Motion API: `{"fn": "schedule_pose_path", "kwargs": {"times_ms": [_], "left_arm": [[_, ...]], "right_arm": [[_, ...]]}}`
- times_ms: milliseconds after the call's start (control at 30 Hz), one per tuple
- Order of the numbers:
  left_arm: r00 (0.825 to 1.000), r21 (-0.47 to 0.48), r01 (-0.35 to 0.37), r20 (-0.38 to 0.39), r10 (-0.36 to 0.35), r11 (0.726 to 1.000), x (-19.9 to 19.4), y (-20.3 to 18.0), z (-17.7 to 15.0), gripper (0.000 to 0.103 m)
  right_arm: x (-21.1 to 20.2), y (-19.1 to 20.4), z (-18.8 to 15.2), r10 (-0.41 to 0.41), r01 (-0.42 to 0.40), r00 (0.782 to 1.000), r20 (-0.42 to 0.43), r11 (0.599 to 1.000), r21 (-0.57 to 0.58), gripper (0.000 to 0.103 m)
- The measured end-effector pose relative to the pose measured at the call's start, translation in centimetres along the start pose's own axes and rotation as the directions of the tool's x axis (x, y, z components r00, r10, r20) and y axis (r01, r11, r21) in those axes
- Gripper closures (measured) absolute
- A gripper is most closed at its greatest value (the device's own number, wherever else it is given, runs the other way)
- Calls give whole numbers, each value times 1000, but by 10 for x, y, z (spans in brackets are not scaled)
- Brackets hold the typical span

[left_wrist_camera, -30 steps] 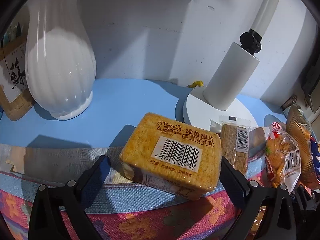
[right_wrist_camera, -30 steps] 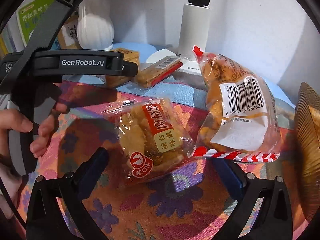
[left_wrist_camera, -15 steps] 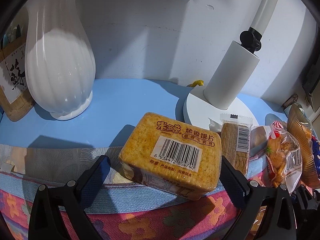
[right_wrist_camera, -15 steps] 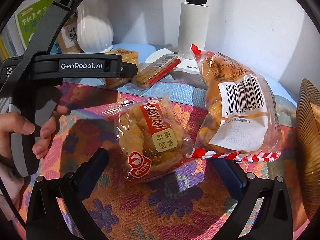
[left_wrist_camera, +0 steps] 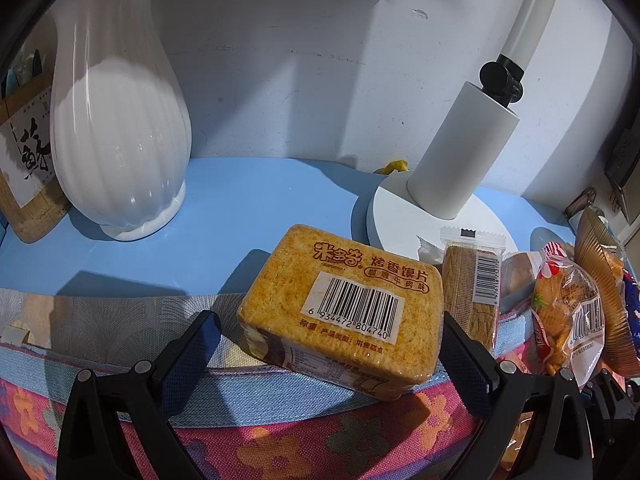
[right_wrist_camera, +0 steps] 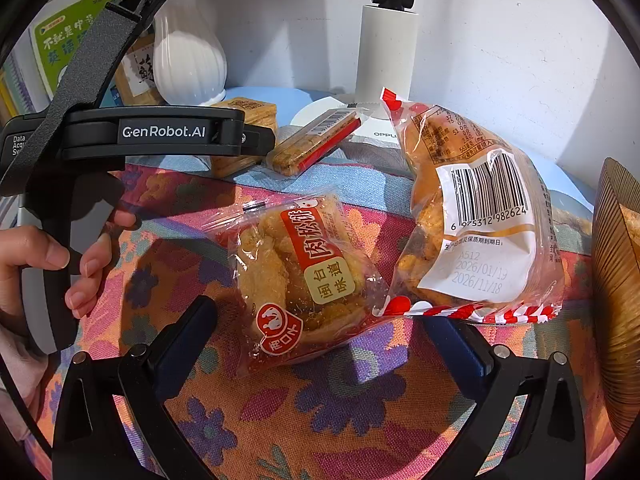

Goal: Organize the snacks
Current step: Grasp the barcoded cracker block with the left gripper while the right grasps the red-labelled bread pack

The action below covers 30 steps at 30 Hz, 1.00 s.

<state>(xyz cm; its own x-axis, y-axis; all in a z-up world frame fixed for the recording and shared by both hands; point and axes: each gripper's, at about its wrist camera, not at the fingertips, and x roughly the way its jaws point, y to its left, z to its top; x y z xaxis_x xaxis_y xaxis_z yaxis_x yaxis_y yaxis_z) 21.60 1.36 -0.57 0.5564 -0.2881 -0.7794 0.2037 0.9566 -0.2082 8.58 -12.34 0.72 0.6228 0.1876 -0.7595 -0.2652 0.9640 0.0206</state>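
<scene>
Your left gripper (left_wrist_camera: 328,344) is spread wide around the yellow biscuit pack (left_wrist_camera: 344,308), one finger on each side of it and neither pad clearly touching the wrapper. That pack lies barcode up at the edge of the floral cloth (left_wrist_camera: 280,444), where the cloth meets the blue surface (left_wrist_camera: 248,216). Just to its right a slim cracker bar (left_wrist_camera: 474,288) leans against the round white lamp base (left_wrist_camera: 396,220), and a white ribbed vase (left_wrist_camera: 120,136) stands well to the left at the back. Your right gripper (right_wrist_camera: 320,340) is also spread open and holds nothing; it sits low over the floral cloth with the red-labelled pastry packet (right_wrist_camera: 300,280) lying between its fingers, apart from both pads. Beside that packet on the right, a taller snack bag (right_wrist_camera: 476,220) with red and white trim stands tilted, its barcode facing you. In the right wrist view your hand (right_wrist_camera: 44,272) grips the handle of the left gripper at the left edge, and a brown ribbed wrapper (right_wrist_camera: 616,280) shows at the far right.
</scene>
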Motion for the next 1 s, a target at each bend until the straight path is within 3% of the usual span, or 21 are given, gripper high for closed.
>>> {"fn": "schedule_pose_path", "kwargs": {"times_ms": [767, 800, 833, 867, 900, 1000], "left_arm": [[998, -45, 54, 22, -53, 998, -2, 9, 6, 0], [998, -47, 56, 25, -55, 997, -2, 9, 7, 0], [998, -45, 59, 27, -57, 997, -2, 9, 7, 1], [995, -30, 85, 51, -83, 996, -5, 8, 7, 20], [996, -20, 67, 66, -65, 998, -7, 6, 7, 20], [996, 15, 35, 76, -36, 999, -10, 0, 6, 20]], "right_arm": [[-2, 6, 0, 34, -34, 999, 22, 999, -8, 0], [-3, 4, -1, 37, -37, 999, 25, 999, -8, 2], [-4, 3, -1, 46, -46, 998, 32, 999, -9, 12], [-6, 3, -1, 54, -53, 998, 42, 999, -12, 28], [-10, 1, -2, 49, -48, 997, 58, 999, -9, 34], [-13, -1, -3, 94, -94, 993, 74, 996, -11, 35]]}}
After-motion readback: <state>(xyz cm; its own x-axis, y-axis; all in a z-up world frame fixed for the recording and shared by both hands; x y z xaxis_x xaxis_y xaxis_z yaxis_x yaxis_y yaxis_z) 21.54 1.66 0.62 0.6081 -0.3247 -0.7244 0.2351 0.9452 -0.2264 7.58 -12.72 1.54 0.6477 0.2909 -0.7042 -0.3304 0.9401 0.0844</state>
